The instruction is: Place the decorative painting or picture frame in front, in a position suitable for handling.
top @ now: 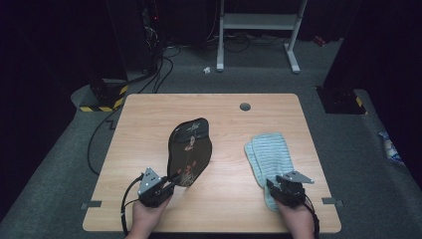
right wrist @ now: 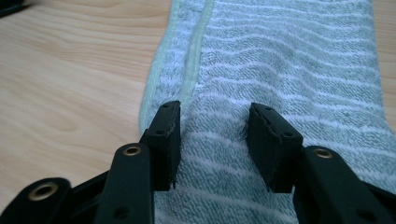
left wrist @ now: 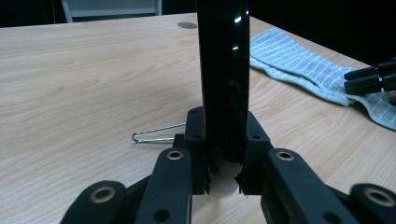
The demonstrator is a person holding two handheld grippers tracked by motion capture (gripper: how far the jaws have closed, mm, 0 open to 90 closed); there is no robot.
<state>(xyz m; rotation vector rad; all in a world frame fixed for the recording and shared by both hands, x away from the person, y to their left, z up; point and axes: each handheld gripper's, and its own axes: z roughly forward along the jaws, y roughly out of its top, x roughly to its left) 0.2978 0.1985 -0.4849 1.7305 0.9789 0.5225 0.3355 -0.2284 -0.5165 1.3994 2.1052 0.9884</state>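
Glossy black fan-shaped plaque (top: 189, 151), figure painted, upright on edge

Glossy black plaque (top: 189, 152), prob. lacquer; terry towel (top: 269, 157)

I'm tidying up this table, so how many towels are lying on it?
1. A single pale blue-green striped towel lies folded on the right side of the table, with the right tongs open over its near end. Nothing suggests another hidden one.
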